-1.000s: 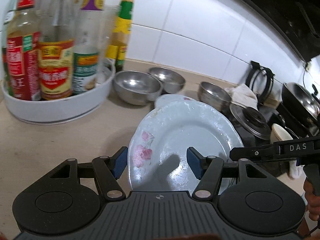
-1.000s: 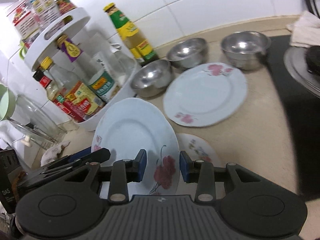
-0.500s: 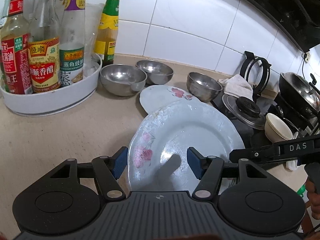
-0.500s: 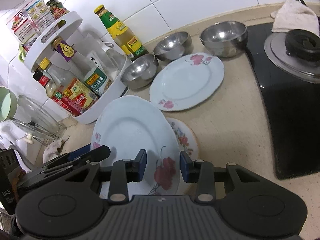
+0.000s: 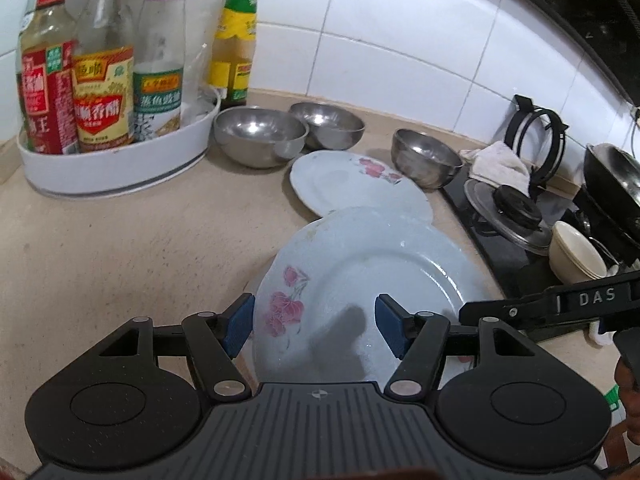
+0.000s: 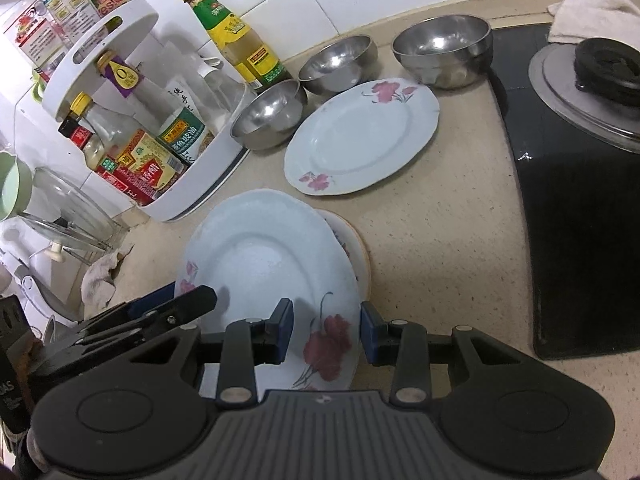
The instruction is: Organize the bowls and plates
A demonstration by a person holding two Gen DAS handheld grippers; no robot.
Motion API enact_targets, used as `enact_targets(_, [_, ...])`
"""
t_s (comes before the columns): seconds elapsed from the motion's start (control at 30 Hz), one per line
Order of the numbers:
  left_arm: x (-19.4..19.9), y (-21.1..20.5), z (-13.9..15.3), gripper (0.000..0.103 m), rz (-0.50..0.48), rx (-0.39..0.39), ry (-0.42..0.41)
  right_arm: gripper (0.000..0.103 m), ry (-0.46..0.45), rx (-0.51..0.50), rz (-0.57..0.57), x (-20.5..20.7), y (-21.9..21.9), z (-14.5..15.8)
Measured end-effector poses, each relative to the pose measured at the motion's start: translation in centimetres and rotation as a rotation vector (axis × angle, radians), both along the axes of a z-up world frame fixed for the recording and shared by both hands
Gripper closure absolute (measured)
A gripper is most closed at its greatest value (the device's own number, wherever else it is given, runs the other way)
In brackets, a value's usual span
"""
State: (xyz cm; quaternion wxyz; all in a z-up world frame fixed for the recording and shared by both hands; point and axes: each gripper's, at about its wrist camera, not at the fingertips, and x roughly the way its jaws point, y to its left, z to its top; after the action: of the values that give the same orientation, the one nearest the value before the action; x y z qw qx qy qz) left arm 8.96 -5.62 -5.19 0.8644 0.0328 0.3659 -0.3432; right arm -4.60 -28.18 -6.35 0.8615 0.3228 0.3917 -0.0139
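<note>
A pale blue plate with pink flowers is held between both grippers, tilted above the counter. My left gripper has its jaws wide apart around the plate's near rim. My right gripper has its jaws on either side of the opposite rim, over the red flower. A smaller cream plate lies under it. A second blue floral plate lies flat farther back. Three steel bowls stand behind it.
A white turntable rack of sauce bottles stands at the left. A green-labelled bottle stands by the wall. The black cooktop with a pot lid, a cloth and cream bowls lies right.
Both grippers and the held plate have pulled back and risen from the bowls. The flat blue plate now shows fully. The jaw openings look the same.
</note>
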Motion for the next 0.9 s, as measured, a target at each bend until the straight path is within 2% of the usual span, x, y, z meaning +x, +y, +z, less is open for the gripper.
enact_targets(0.23, [0.7,0.1,-0.5,0.032,0.014,-0.011,0.013,0.067,-0.018,-0.068,0.009,1.0,0.5,0.2])
enact_targets(0.47, [2.2,0.7,-1.7,0.037,0.019,-0.022,0.075,0.066,0.008,-0.075,-0.001,2.0,0.6,-0.4])
enact_targets(0.57, [2.4,1.0,-1.2,0.038,0.013,-0.045,0.051,0.065,0.007,-0.109,-0.028,2.2,0.4,-0.2])
enact_targets(0.67, [2.7,1.0,-0.3,0.035,0.003,-0.071,0.018,0.065,-0.046,-0.127,-0.047,2.2,0.1,0.8])
enact_targets(0.9, [3.4,1.2,0.3,0.032,0.022,-0.067,-0.007,0.064,-0.061,-0.132,-0.089,2.4,-1.0,1.3])
